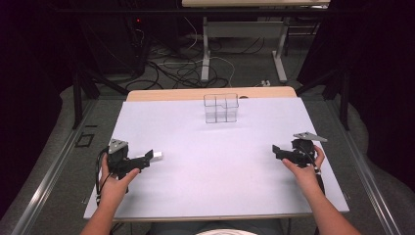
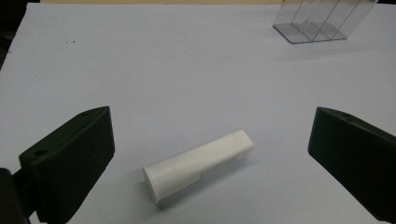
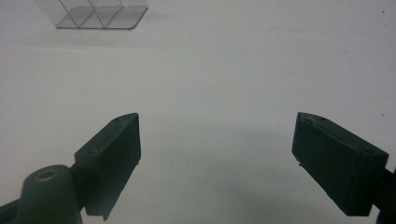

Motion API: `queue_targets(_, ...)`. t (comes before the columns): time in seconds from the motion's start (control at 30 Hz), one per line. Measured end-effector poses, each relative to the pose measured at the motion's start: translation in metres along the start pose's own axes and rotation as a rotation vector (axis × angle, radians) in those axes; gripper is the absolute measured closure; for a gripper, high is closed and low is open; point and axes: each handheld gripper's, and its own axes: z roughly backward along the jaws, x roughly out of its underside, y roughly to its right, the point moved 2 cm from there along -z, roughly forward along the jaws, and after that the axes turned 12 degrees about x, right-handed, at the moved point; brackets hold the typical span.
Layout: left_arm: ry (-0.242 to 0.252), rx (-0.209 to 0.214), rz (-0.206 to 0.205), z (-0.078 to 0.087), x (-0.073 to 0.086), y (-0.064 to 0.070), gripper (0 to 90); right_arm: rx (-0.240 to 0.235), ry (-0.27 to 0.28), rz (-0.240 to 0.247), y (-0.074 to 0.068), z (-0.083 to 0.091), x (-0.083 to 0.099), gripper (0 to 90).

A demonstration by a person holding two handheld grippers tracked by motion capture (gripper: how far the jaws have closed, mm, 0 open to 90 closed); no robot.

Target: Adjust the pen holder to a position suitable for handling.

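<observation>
1. On the left side of the white surface (image 1: 215,161) I see my left hand-held gripper (image 1: 147,159), held in the person's left hand (image 1: 113,183); its jaws are spread wide in the left gripper view, where the midpoint sits at (image 2: 210,154).
2. Between those jaws lies a white tube (image 2: 198,165), flat on the surface and touched by neither jaw; its capped, wider end points toward the camera and its flat end away; from the high view the tube (image 1: 155,156) shows just at the jaw tips.
3. Over at the right side, my right hand-held gripper (image 1: 277,149) is held in the person's right hand (image 1: 306,171); its jaws are also spread apart and pinch nothing, with bare surface between them (image 3: 217,158).
4. Toward the far edge, near the middle, stands a clear plastic organiser (image 1: 221,108) with upright dividers; it is well apart from both grippers; each gripper view catches its base at the top, (image 2: 322,23) and (image 3: 93,14).
</observation>
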Motion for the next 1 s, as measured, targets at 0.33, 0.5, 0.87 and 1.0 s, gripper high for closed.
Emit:
queue_targets(0.33, -0.007, -0.008, -0.013, 0.001, 0.001, 0.002, 0.5, -0.026, 0.002, 0.071, -0.006, 0.001, -0.008, 14.3)
queue_targets(0.5, -0.002, -0.012, -0.019, 0.004, 0.002, 0.002, 0.5, -0.036, 0.044, 0.139, -0.015, 0.003, -0.025, 15.9)
queue_targets(0.87, -0.015, -0.014, -0.020, 0.002, 0.003, 0.001, 0.7, -0.110, 0.122, 0.296, -0.054, 0.002, -0.067, 28.9)
queue_targets(1.0, -0.016, -0.015, -0.021, 0.002, 0.003, 0.001, 0.7, -0.128, 0.093, 0.283, -0.063, 0.002, -0.075, 30.2)
